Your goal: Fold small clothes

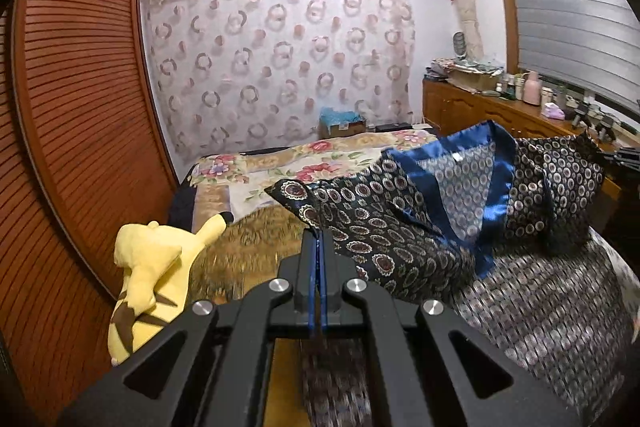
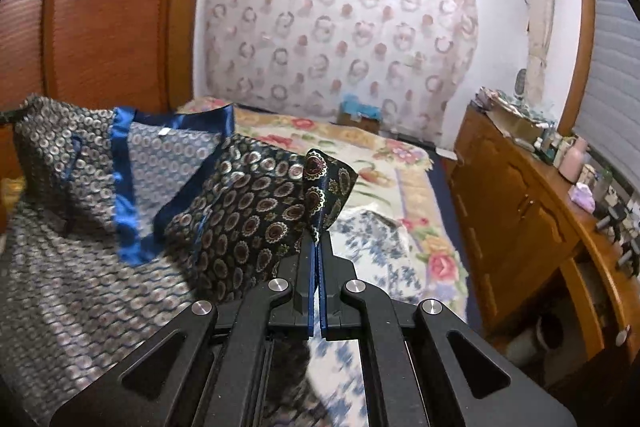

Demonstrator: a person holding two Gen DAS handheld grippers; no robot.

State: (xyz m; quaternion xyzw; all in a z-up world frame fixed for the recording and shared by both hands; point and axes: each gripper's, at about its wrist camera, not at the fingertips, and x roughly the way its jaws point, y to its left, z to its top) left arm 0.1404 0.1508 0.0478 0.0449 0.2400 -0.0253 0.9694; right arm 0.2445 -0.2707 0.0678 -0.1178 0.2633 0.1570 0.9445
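A dark satin garment (image 1: 400, 227) with round medallion print and a bright blue neckline trim (image 1: 496, 187) hangs stretched between both grippers above the bed. My left gripper (image 1: 318, 233) is shut on its left shoulder corner. In the right wrist view my right gripper (image 2: 318, 239) is shut on the other shoulder corner (image 2: 324, 183), with the garment (image 2: 240, 211) spreading away to the left. The lower part drapes down onto the bed (image 1: 540, 307). The inside label shows at the neck (image 2: 163, 133).
A yellow plush toy (image 1: 148, 267) lies at the bed's left by the wooden slatted wardrobe (image 1: 80, 107). A floral bedspread (image 2: 400, 163) covers the bed. A wooden dresser (image 2: 520, 211) with bottles stands at the right under the window blind. A patterned curtain (image 1: 280, 59) hangs on the far wall.
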